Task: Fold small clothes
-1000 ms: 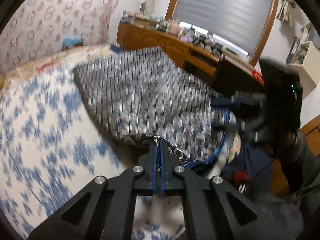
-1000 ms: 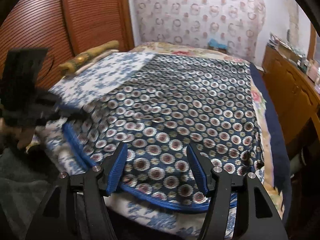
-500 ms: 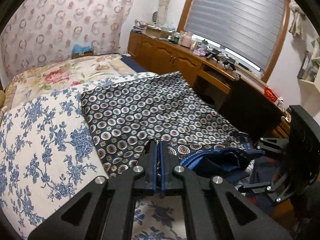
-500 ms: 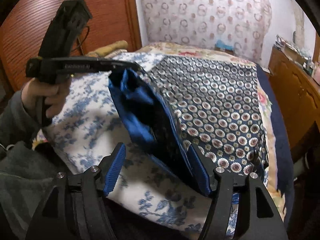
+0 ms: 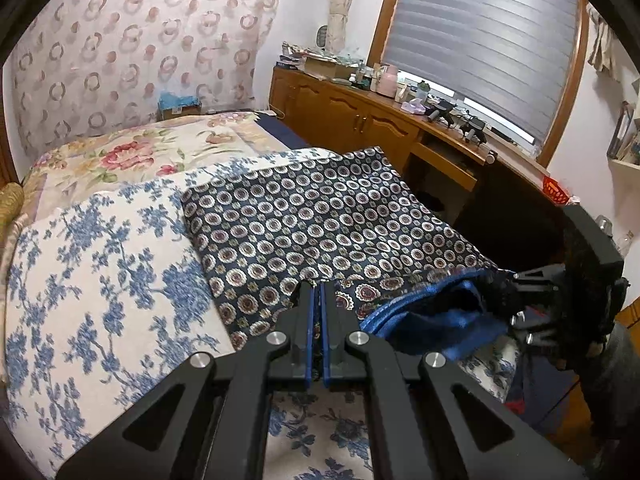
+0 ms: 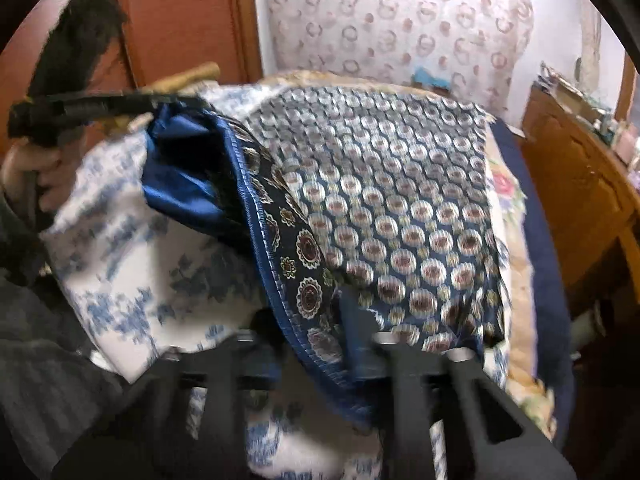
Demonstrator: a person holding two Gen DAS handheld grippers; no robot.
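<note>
Lying across the floral bedspread [image 5: 100,280], the patterned garment [image 5: 320,220] has its near hem lifted. Left gripper [image 5: 317,300]: jaws fully closed, pinching that hem. Right gripper [image 6: 316,332]: jaws have just been closing onto the blue-trimmed hem edge.

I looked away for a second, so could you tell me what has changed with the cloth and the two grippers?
The right gripper has just been closing and now pinches the lifted edge of the patterned cloth. The left gripper moved sideways, raising its corner. It stays shut on the cloth; the rest still lies on the bed.
</note>
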